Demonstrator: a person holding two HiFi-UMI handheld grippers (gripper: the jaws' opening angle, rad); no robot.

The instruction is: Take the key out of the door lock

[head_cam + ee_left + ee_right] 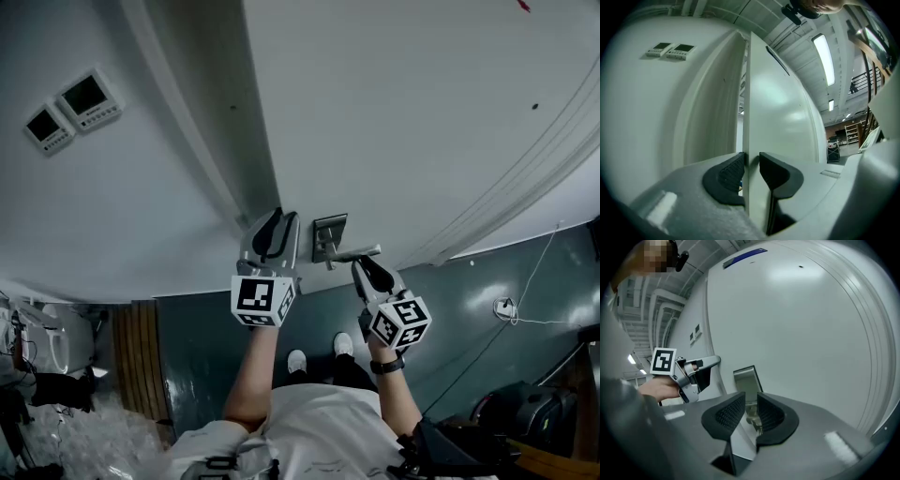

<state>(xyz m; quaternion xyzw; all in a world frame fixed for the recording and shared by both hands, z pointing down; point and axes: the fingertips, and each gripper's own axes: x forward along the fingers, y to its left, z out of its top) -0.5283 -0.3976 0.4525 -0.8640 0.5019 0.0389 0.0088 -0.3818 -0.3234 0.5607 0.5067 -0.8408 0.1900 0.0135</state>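
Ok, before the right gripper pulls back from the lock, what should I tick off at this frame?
1. Left gripper clamped on the door edge, steadying the door: ok.
2. Right gripper lined up at the lock plate: ok.
3. Metal part between its jaws is the key: cannot tell.
4. Jaws firmly closed on that part: cannot tell, a narrow gap shows.
5. Lever handle out of the pull path: cannot tell.
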